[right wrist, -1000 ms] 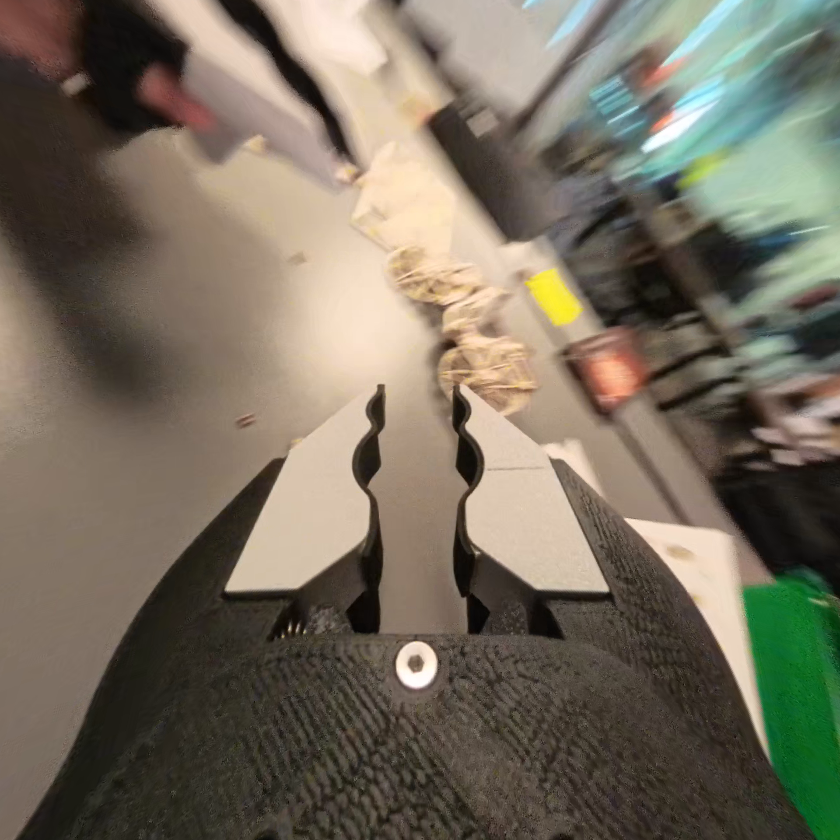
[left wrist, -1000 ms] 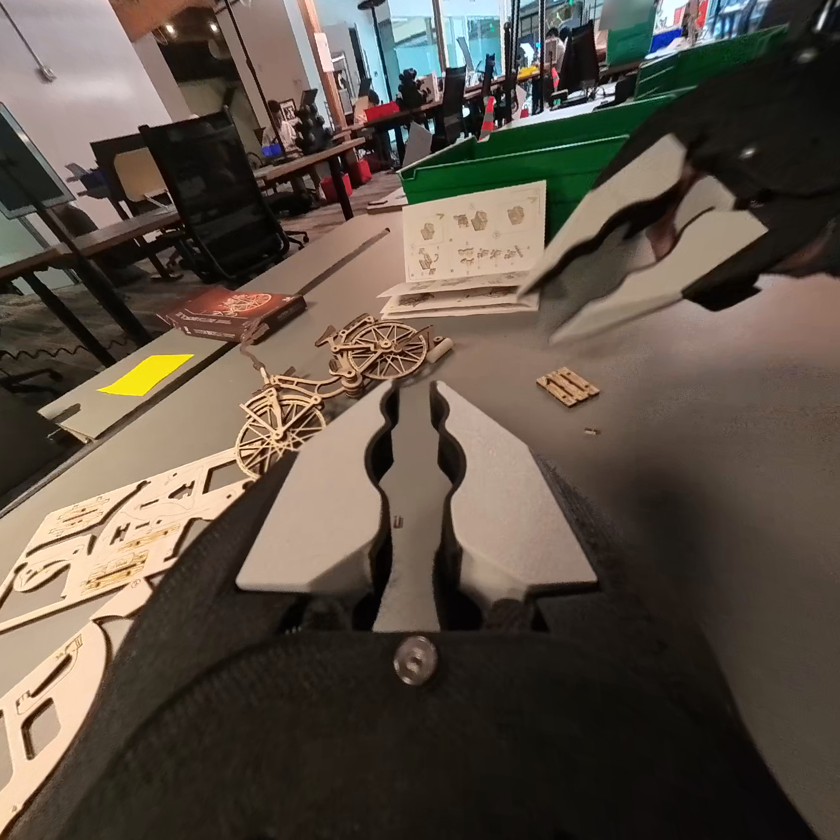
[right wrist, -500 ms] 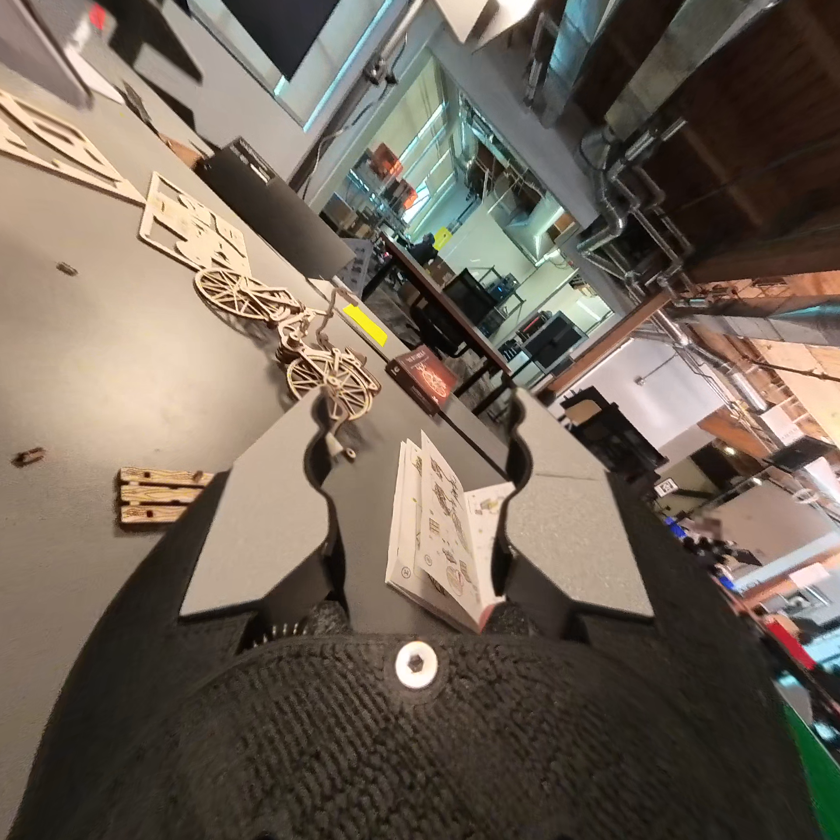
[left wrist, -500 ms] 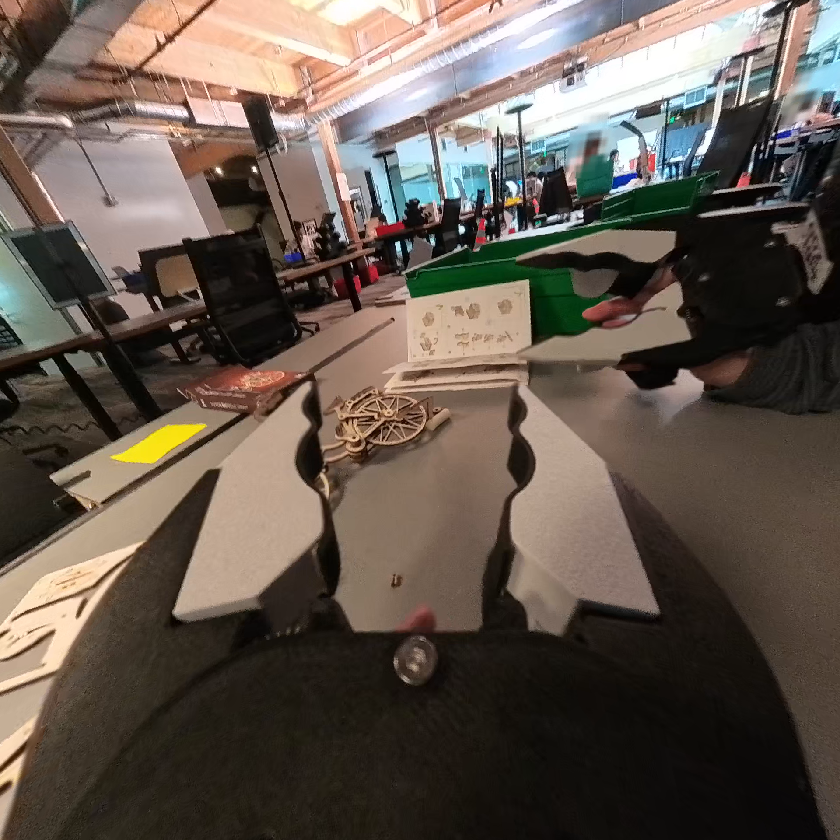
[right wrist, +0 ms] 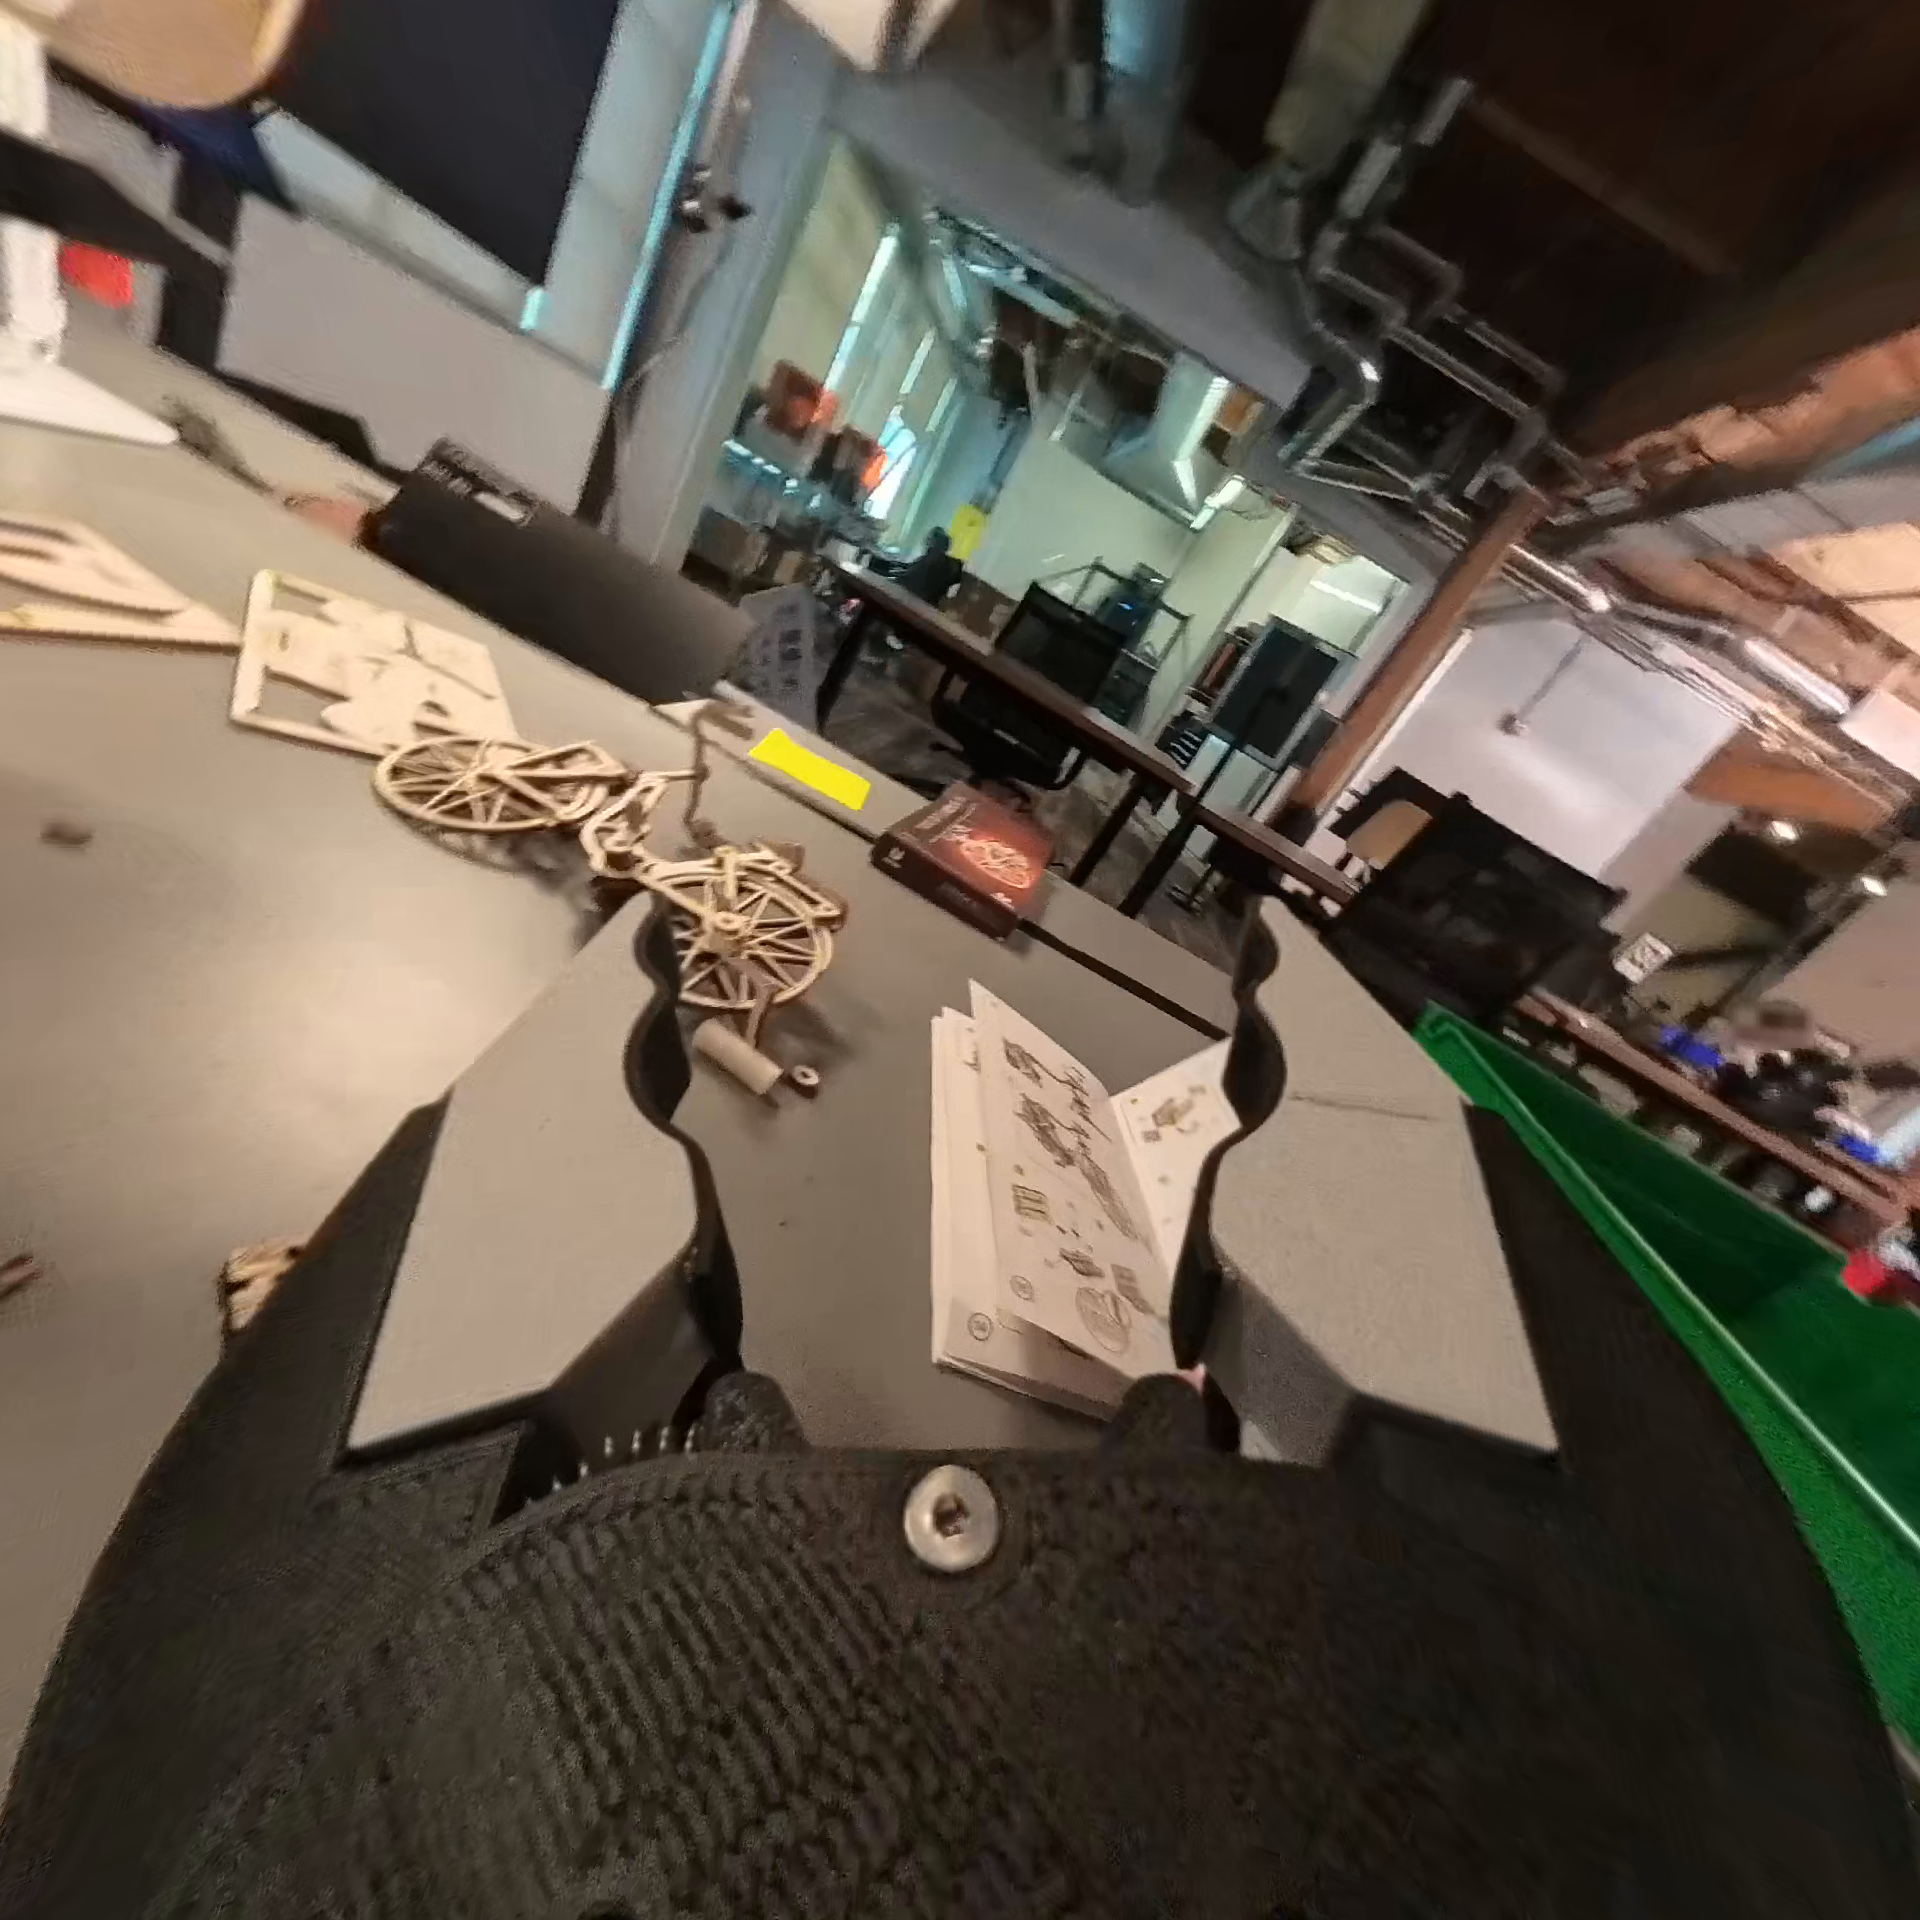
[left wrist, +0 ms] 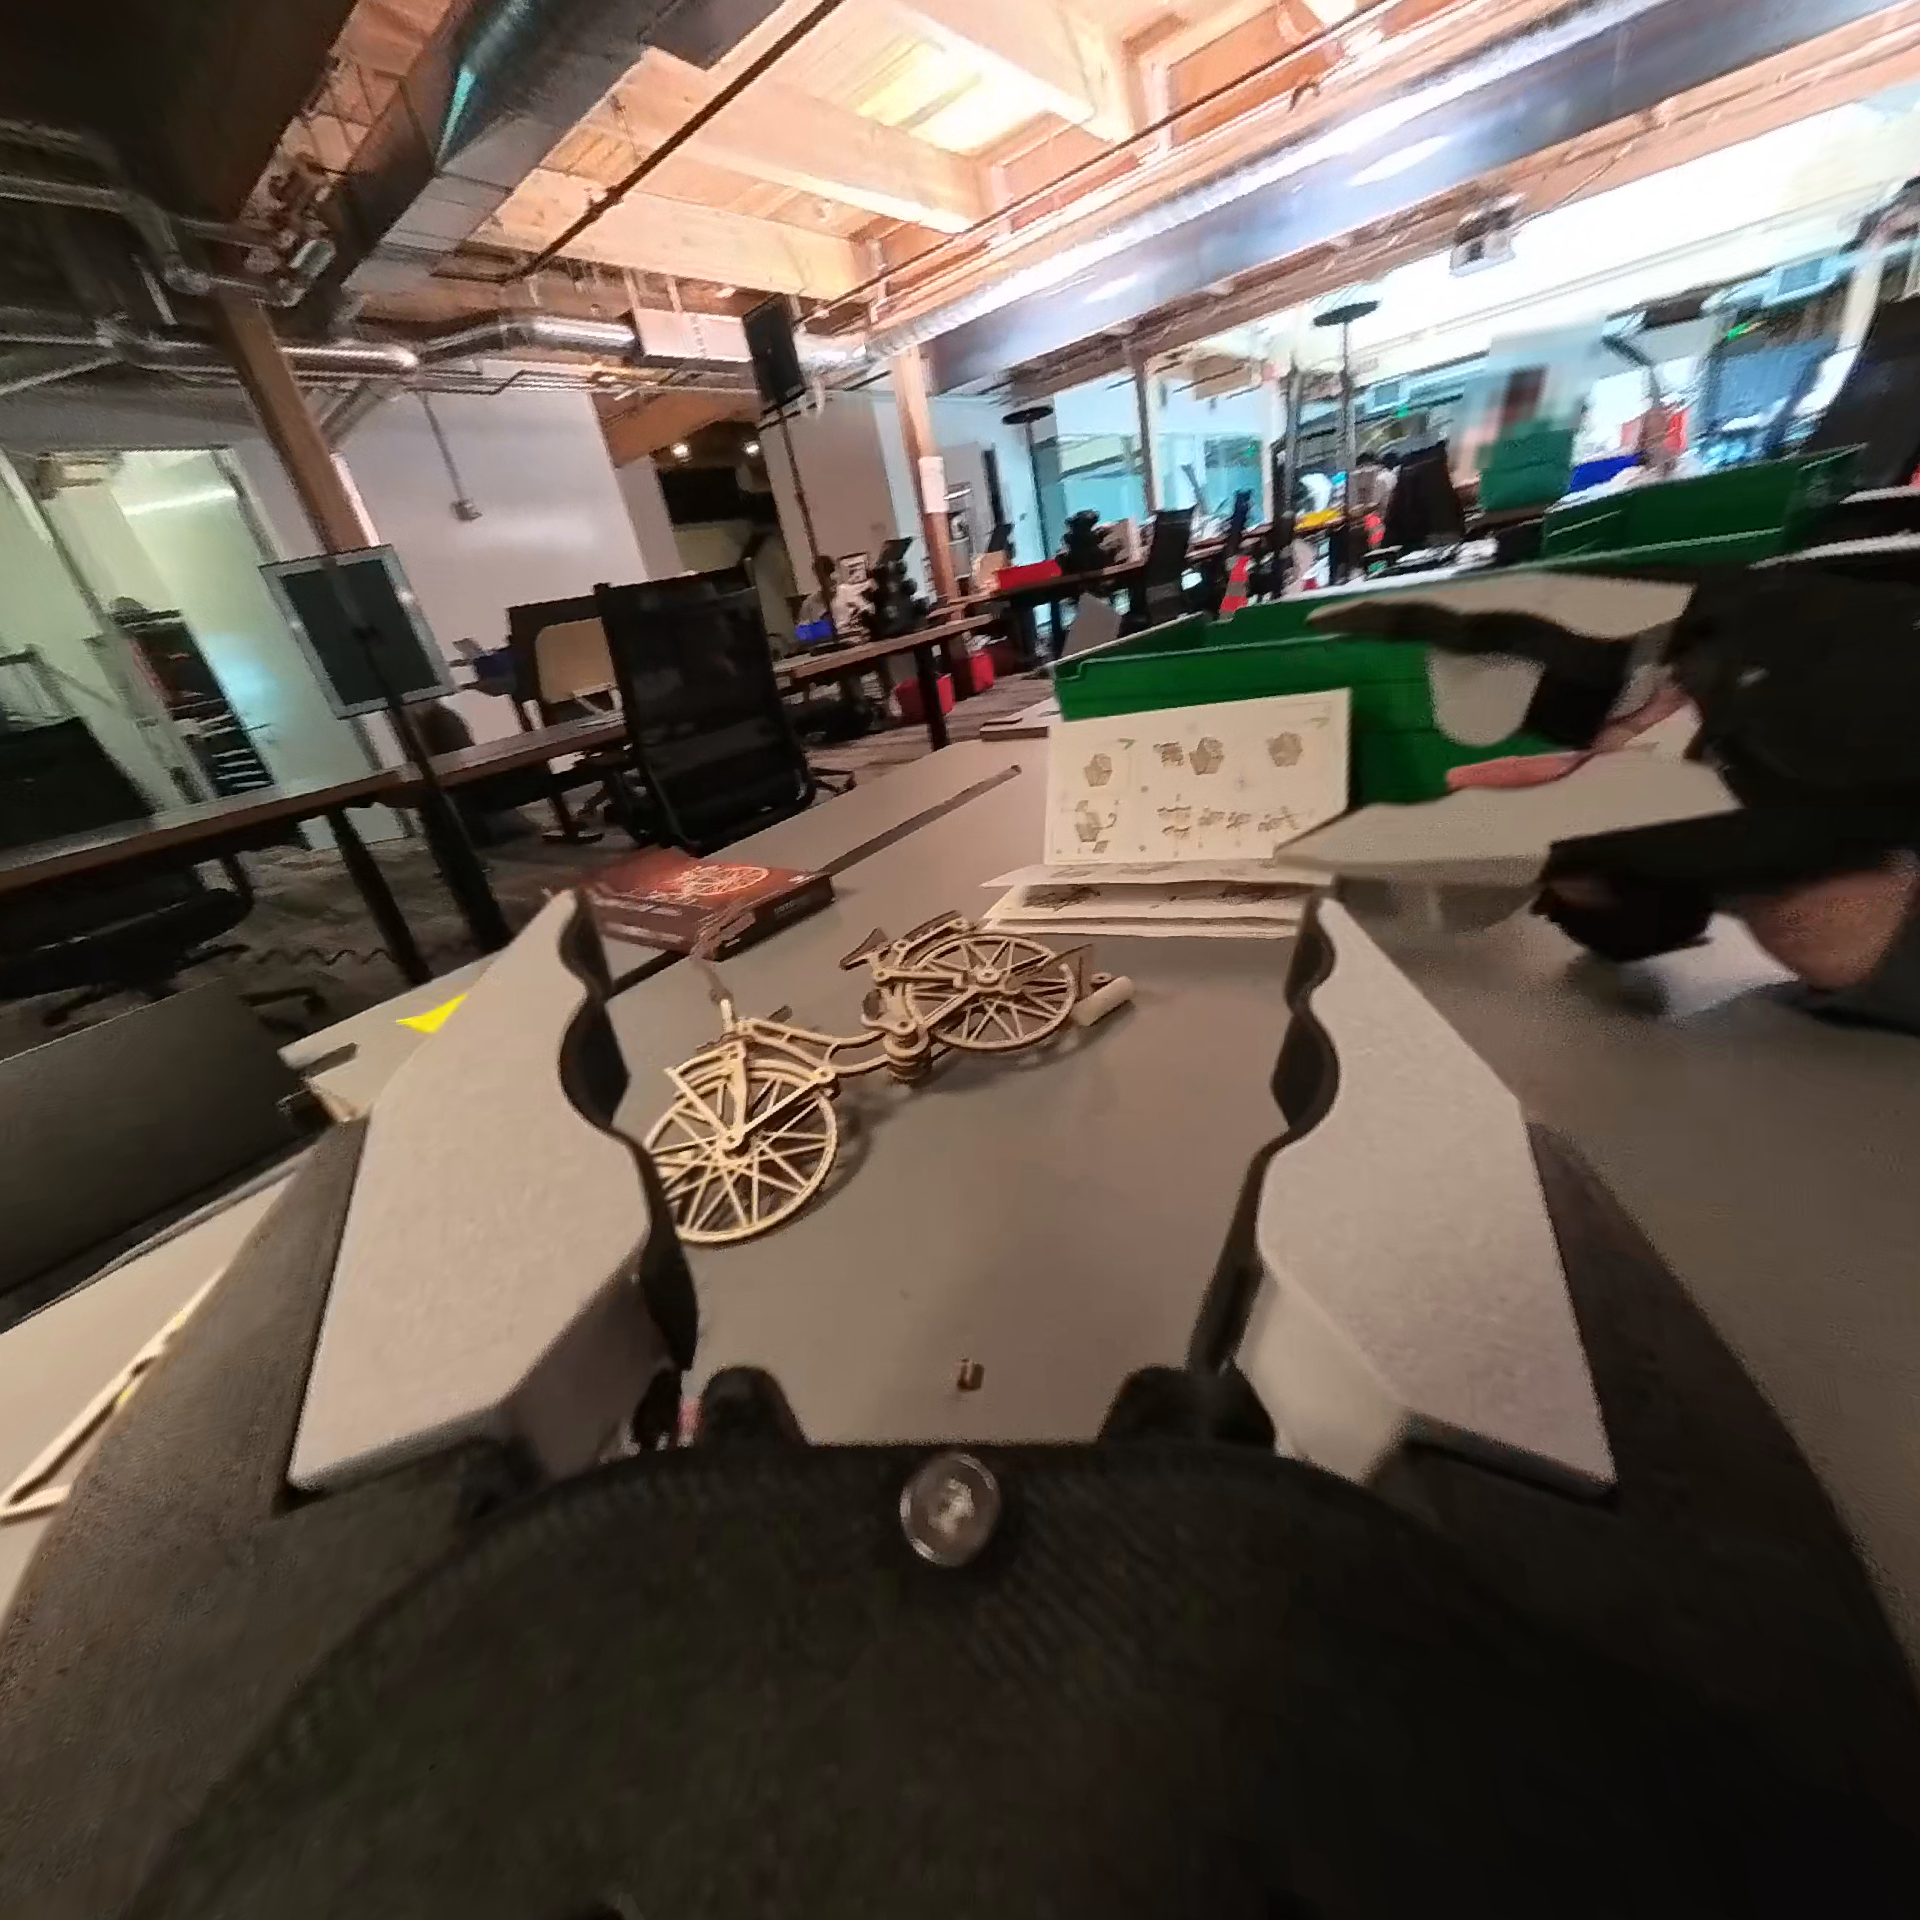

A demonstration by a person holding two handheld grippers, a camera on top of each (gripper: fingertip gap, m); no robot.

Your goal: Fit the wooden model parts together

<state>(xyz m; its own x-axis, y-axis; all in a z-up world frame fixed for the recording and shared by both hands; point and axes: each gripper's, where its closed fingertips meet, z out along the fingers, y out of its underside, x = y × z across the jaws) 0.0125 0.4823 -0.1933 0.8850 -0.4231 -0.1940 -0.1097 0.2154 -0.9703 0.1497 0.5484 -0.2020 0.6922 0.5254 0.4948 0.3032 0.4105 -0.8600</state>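
A wooden model bicycle [left wrist: 852, 1049] lies on its side on the grey table [left wrist: 1662, 1195], a short way ahead of my left gripper [left wrist: 940, 935], which is open and empty. It also shows in the right wrist view [right wrist: 623, 831], ahead and left of my right gripper [right wrist: 940, 940], which is open and empty too. A small wooden roller [right wrist: 732, 1060] lies by its near wheel. The right gripper [left wrist: 1351, 727] shows at the far right of the left wrist view, wide open. Punched wooden part sheets [right wrist: 364, 675] lie beyond the bicycle.
An open instruction booklet [right wrist: 1049, 1195] lies between my right fingers' line of sight; it also stands by a green bin [left wrist: 1247, 675]. A dark red box [left wrist: 707, 909] lies at the table's far edge. Small wood bits [right wrist: 62, 831] dot the table. A green bin wall [right wrist: 1662, 1247] runs along the right. The small wooden roller [right wrist: 732, 1060] is about 10 cm from my right fingertips and 15 cm from my left. Look for it in the left wrist view [left wrist: 1103, 1008] too.
Both grippers have opened wide from nearly shut. The left gripper has drawn back and tilted up, with the bicycle now ahead between its fingers. The right gripper swung round toward the bicycle and booklet.
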